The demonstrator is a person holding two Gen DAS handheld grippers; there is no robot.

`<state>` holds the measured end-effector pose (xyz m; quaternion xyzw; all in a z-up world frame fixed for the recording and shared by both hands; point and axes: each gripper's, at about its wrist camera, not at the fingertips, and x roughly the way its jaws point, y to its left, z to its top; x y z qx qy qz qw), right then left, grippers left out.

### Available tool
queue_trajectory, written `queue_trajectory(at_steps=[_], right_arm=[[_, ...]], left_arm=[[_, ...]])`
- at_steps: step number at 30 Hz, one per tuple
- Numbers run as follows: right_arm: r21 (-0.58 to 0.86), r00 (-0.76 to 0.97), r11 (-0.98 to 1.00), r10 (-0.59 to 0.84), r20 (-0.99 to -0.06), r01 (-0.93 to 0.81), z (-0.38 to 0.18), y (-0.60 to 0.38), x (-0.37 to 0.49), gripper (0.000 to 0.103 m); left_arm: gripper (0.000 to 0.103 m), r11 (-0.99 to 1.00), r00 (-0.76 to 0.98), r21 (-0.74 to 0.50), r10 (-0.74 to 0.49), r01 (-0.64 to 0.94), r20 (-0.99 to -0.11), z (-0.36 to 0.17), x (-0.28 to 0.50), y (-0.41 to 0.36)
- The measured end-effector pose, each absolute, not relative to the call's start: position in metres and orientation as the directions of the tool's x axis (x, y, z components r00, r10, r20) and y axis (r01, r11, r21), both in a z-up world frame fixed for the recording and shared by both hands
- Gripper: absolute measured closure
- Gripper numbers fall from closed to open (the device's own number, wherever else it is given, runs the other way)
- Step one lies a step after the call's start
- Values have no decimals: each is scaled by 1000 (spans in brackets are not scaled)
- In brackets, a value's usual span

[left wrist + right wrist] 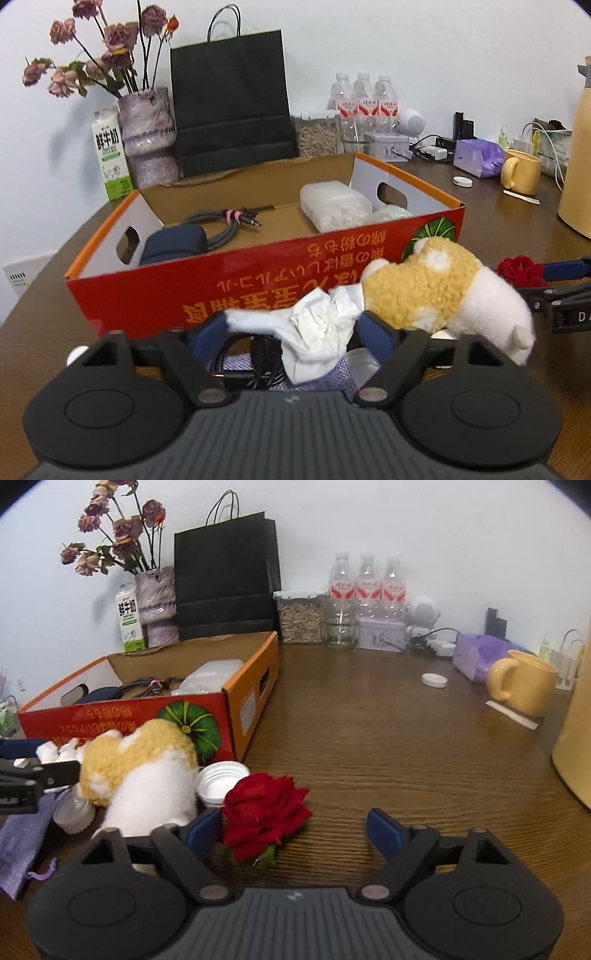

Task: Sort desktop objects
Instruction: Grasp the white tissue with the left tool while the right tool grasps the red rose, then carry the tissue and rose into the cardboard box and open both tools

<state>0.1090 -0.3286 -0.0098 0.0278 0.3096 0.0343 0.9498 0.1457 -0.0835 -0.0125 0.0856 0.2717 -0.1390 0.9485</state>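
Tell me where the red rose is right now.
In the right wrist view the red rose lies on the table by the right gripper's left finger, beside the white lid and plush toy.

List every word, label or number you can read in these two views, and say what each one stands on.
"鲜牛奶": on the milk carton, beside the vase.
"DA": white letters on the right gripper's body at the edge of the left wrist view, cut off.
Red box: large yellow characters, upside down, not read with certainty.
Water bottles: red labels, too blurred.
Side sticker on the box: too small.

Red rose, tan-and-white plush toy, red-orange box
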Motion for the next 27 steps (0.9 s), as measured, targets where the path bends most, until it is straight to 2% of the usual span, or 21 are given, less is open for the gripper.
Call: queue_trajectory(at_steps=[1,2,3,4,5,6,7,8,11,14,27], right_arm=[[81,805,995,89,-587,-51,-10,-329,110,32],[88,805,995,97,-586,-55,-10,-329,110,35],[92,806,994,101,-584,-59,-11,-329,109,40],[94,806,994,107,-582,-64,-10,-328,109,44],[95,807,993,110,-580,-66,-10,-328,109,53],[98,808,993,114,-578,-70,-10,-328,109,61],[100,808,992,117,-578,-73,-9,-328,109,64],[99,808,992,119,-577,-75,-9,-327,108,68],[96,811,992,119,-572,-78,-8,-325,107,76],[94,818,992,118,-563,-79,-7,-324,105,80],[68,870,995,96,-484,-72,14,-321,91,82]], left_arm=[[28,947,812,83,-219,311,-542,-13,146,-83],[33,947,810,78,-222,312,-542,-14,147,-82],[40,946,810,76,-226,314,-541,-14,147,-82],[43,945,809,71,-231,318,-541,-14,147,-81],[47,945,808,64,-237,320,-540,-14,147,-81],[55,945,809,60,-242,323,-535,-13,146,-80],[61,942,808,58,-251,331,-533,-12,145,-80],[72,939,804,52,-261,340,-535,-11,145,-80],[79,937,806,65,-258,343,-534,-11,144,-82],[86,937,807,47,-272,346,-524,-9,143,-78],[86,940,856,25,-299,341,-423,23,122,-60]])
